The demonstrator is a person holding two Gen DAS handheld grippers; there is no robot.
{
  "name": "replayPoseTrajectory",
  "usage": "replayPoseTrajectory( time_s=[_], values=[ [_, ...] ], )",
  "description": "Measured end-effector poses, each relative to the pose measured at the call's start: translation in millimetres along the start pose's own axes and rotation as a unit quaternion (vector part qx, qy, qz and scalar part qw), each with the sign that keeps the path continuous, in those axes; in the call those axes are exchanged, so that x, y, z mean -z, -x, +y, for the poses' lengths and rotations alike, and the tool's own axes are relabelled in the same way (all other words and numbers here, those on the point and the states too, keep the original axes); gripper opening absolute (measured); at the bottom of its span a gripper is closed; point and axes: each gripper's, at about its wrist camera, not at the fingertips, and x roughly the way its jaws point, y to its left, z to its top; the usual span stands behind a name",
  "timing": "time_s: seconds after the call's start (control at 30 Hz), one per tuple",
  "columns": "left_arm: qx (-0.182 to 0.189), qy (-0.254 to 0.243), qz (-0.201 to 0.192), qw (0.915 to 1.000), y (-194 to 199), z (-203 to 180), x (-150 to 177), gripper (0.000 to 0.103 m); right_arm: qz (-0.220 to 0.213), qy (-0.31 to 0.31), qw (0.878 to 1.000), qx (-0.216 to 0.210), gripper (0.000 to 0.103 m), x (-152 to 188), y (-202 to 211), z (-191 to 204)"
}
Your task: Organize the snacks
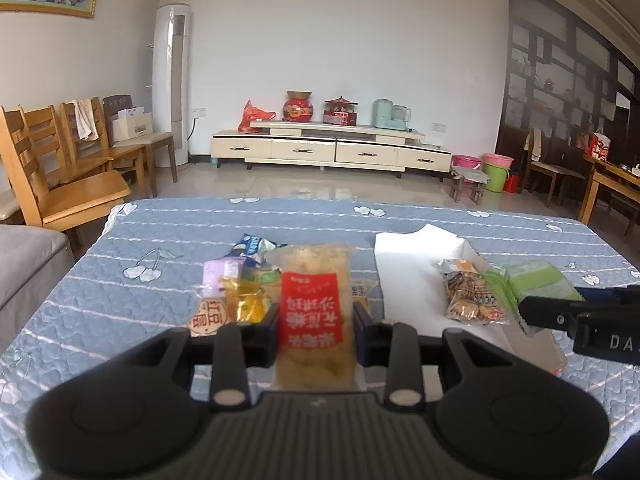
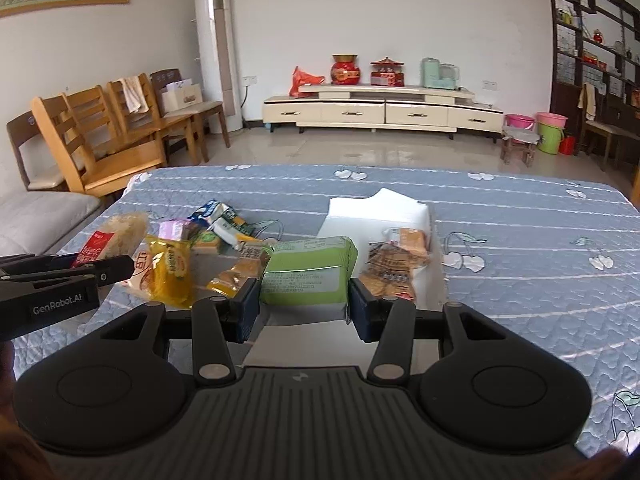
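Note:
My left gripper (image 1: 316, 322) is shut on a clear cake packet with a red label (image 1: 312, 312), held above the blue quilted table. It also shows in the right wrist view (image 2: 108, 240). My right gripper (image 2: 304, 306) is shut on a green snack pack (image 2: 310, 270), held over the white box (image 2: 380, 208). The green pack shows in the left wrist view (image 1: 536, 280). A brown patterned cookie packet (image 2: 394, 272) lies in the white box. A pile of loose snacks (image 2: 192, 248) lies on the table left of the box, with a yellow packet (image 2: 170, 270) in front.
The table is covered with a blue quilted cloth (image 2: 520, 240) with cherry prints. Wooden chairs (image 2: 100, 140) stand at the far left edge. A grey sofa (image 1: 24, 264) is at the left. A TV cabinet (image 2: 384, 110) lines the far wall.

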Motion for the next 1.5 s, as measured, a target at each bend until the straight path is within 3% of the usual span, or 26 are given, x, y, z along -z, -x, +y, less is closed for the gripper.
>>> replayPoseTrajectory(
  time_s=[0.8, 1.5],
  values=[
    [0.048, -0.042, 0.000, 0.9979, -10.5, -47.6, -7.7, 0.034, -0.021, -0.028, 0.998, 0.048, 0.058, 3.6, 12.6, -15.5],
    [0.079, -0.060, 0.017, 0.9949, -31.2, -76.4, -9.2, 0.034, -0.007, -0.051, 0.997, 0.059, 0.058, 2.0, 4.9, -7.1]
  ],
)
